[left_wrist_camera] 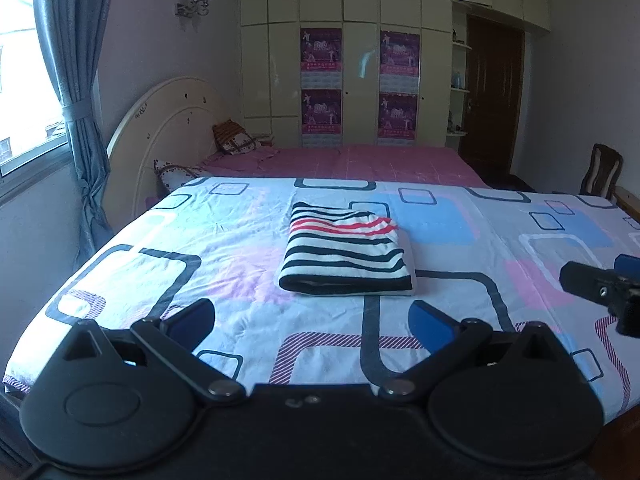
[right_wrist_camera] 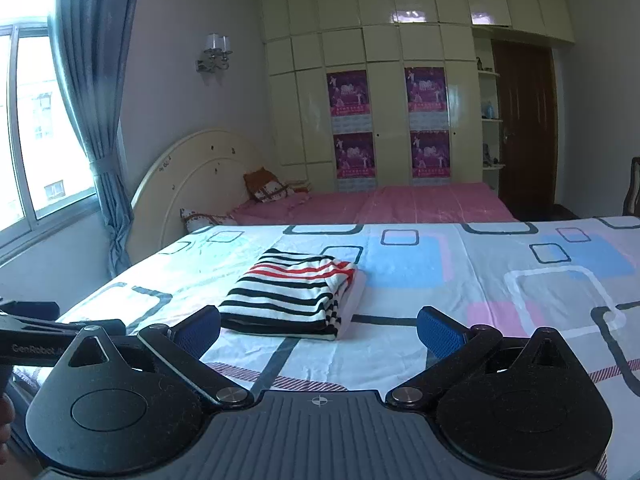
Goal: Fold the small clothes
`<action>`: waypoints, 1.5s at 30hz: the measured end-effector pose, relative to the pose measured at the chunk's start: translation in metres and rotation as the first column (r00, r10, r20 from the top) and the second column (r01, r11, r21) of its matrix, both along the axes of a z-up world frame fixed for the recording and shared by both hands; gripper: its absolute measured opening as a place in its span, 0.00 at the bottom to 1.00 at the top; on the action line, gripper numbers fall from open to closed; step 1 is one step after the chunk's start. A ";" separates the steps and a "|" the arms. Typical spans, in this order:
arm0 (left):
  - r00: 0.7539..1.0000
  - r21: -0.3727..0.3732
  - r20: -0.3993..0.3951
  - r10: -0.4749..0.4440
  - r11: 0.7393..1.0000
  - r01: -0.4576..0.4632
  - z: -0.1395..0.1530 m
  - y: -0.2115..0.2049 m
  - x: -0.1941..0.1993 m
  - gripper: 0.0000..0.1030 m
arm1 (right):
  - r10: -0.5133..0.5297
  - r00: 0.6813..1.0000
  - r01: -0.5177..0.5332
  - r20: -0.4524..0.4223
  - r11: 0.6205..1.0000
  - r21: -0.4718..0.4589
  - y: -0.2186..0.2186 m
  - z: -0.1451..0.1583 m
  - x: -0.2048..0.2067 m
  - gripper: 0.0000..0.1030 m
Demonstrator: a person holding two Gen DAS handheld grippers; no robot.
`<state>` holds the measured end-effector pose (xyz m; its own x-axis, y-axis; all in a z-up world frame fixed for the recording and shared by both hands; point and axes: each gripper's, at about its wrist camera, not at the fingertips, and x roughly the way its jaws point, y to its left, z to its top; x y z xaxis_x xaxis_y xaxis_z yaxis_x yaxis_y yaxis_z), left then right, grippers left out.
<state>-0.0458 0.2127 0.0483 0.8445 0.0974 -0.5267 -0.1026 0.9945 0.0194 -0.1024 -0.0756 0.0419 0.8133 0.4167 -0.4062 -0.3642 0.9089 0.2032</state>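
Legible text: "GenRobot" printed in pale letters on the left gripper (right_wrist_camera: 60, 322) arm; poster (right_wrist_camera: 347, 94) lettering is too small to read.

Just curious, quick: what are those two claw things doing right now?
Left gripper: open, holding nothing.
Right gripper: open, holding nothing.

A folded garment (left_wrist_camera: 347, 250) lay flat on a sheet-covered surface (left_wrist_camera: 160, 264), roughly at its middle. The left gripper (left_wrist_camera: 314, 322) was in front of the garment, apart from it, with its fingers spread wide; the right gripper (right_wrist_camera: 318, 330) was beside it to the right, likewise spread and apart from the garment. Behind the surface stood a bed (left_wrist_camera: 360, 162) with its headboard (left_wrist_camera: 168, 128) to the left. A wardrobe (left_wrist_camera: 352, 64) stood behind the bed, a door (left_wrist_camera: 494, 96) to its right, and a curtained window (left_wrist_camera: 24, 80) at far left.
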 end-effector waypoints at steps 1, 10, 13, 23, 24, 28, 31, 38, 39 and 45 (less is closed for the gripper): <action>1.000 0.001 0.005 0.000 1.000 0.000 0.001 0.000 -0.001 1.00 | 0.002 1.000 -0.002 0.000 1.000 -0.001 0.000 0.000 0.000 1.00; 1.000 0.008 0.012 0.003 1.000 -0.003 0.002 -0.002 -0.001 1.00 | 0.000 1.000 0.000 -0.003 1.000 0.001 -0.002 -0.001 0.000 1.00; 1.000 0.008 0.010 0.004 1.000 -0.004 0.001 -0.002 0.000 1.00 | -0.001 1.000 0.002 -0.005 1.000 0.006 -0.004 -0.001 0.001 1.00; 1.000 0.017 0.009 0.014 1.000 -0.014 0.002 -0.001 0.001 1.00 | 0.008 1.000 -0.008 -0.010 1.000 0.027 -0.008 -0.003 0.004 1.00; 1.000 0.017 0.008 0.015 1.000 -0.015 0.002 0.000 0.001 1.00 | 0.010 1.000 -0.009 -0.012 1.000 0.029 -0.008 -0.003 0.004 1.00; 1.000 0.015 0.002 0.019 1.000 -0.019 0.002 0.001 0.003 1.00 | 0.016 1.000 -0.015 -0.012 1.000 0.024 -0.005 -0.003 0.006 1.00; 1.000 0.014 0.002 0.020 1.000 -0.020 0.002 0.002 0.003 1.00 | 0.019 1.000 -0.019 -0.012 1.000 0.023 -0.004 -0.004 0.006 1.00; 1.000 0.017 0.004 0.021 1.000 -0.021 0.002 0.001 0.003 1.00 | 0.018 1.000 -0.018 -0.015 1.000 0.023 -0.005 -0.005 0.008 1.00; 1.000 0.017 0.004 0.022 1.000 -0.022 0.002 0.002 0.003 1.00 | 0.018 1.000 -0.018 -0.015 1.000 0.023 -0.005 -0.005 0.008 1.00; 1.000 0.016 0.002 0.023 1.000 -0.023 0.002 0.000 0.003 1.00 | 0.020 1.000 -0.020 -0.023 1.000 0.023 -0.006 -0.006 0.010 1.00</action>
<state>-0.0423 0.2131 0.0504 0.8431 0.1252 -0.5230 -0.1252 0.9915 0.0355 -0.0920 -0.0811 0.0356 0.7952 0.4423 -0.4148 -0.3773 0.8964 0.2325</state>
